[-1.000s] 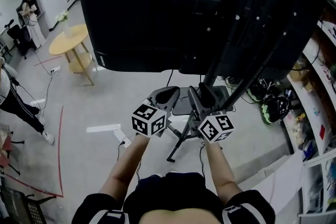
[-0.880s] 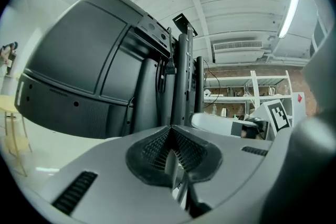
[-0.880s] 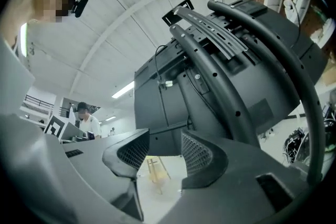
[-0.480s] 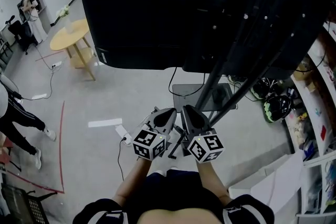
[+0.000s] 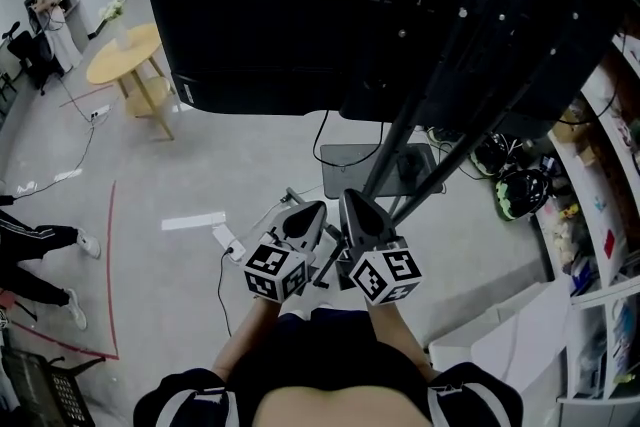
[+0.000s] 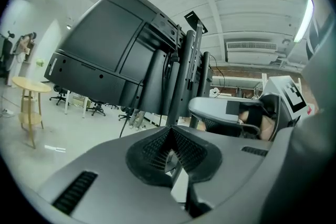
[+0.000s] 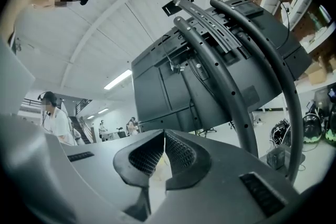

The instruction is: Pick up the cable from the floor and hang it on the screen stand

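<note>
Closing has just taken place at the right hand-held gripper (image 7: 164, 140). Its jaws have run from wide apart to fully together, and its own view shows pad against pad with nothing caught between them. The left hand-held gripper (image 6: 169, 136) is likewise clenched and empty. Compared with one second ago, both units have dropped from mid-frame to the lower centre of the head view. They sit side by side, close to the person's body, pointing toward the screen stand (image 5: 425, 140).

The cable (image 5: 220, 300) lies untouched on the floor (image 5: 160, 185), lower left of the grippers, trailing from a white power strip (image 5: 227, 241). This is taken to be the task's cable, though a second lead (image 5: 316, 143) hangs below the screen (image 5: 290, 5).

Assessment: no pick-up has begun. Both sets of jaws must reopen before either can take the cable.
</note>
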The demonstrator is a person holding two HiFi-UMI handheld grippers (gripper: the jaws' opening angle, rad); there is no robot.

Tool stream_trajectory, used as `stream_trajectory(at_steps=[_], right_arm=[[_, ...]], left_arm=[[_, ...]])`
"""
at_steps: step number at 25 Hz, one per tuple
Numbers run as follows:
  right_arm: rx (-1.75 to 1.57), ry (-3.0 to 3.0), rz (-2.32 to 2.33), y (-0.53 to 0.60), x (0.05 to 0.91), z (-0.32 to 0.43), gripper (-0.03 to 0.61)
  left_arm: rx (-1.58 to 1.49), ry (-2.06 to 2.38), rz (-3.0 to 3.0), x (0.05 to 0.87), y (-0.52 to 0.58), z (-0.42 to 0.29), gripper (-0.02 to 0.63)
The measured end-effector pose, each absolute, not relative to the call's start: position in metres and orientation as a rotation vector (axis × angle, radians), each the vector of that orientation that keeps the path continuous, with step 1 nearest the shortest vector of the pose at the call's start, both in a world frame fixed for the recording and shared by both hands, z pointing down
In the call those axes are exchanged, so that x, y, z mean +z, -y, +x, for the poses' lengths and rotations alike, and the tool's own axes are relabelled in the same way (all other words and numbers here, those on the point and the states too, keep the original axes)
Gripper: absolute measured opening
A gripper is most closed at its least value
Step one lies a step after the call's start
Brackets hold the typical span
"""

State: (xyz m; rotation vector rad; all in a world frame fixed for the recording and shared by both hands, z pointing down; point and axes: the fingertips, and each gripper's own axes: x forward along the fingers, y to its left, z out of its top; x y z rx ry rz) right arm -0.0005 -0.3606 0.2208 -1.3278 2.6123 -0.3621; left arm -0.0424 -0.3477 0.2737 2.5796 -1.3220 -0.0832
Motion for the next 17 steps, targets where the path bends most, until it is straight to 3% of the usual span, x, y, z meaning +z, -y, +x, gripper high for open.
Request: stream_trajectory(at_steps=[17], right_arm=[[-0.392, -2.640, -1.370, 0.346, 0.233, -0.009, 0.025]], left_arm=[[-0.087, 1.335, 2.545, 0.275, 0.335, -0.054, 0.003]])
